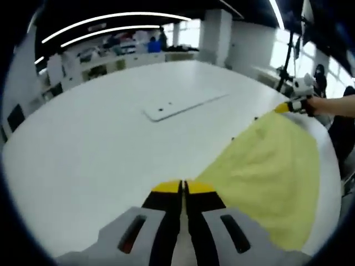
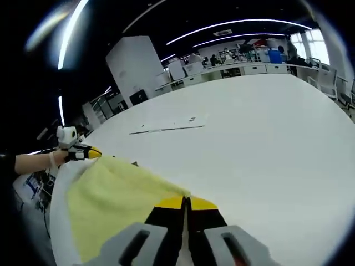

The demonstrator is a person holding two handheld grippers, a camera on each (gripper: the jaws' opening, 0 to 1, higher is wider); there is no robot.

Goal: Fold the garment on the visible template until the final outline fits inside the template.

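Left gripper (image 1: 183, 187): jaws pressed together, pinching corner of yellow garment (image 1: 272, 172).
Right gripper (image 2: 186, 202): also closed on garment's edge.
Garment: stretched betw. both grippers, over white desk (image 1: 111, 138).
Flat template (image 1: 180, 105): farther away on desk.

Long white ceiling light strips (image 1: 111, 25) and bright windows (image 1: 280, 52) at the back light the room evenly, so the broad white table top (image 1: 111, 138) reads bright and nearly shadowless, while the ceiling between the strips stays dark. In the right gripper view a strip light (image 2: 66, 33) smears into soft glare. Both views are slightly soft throughout, the fisheye bends the table's edges and strips into arcs, and the pale yellow cloth garment (image 1: 272, 172) shows only faint shading in its folds.
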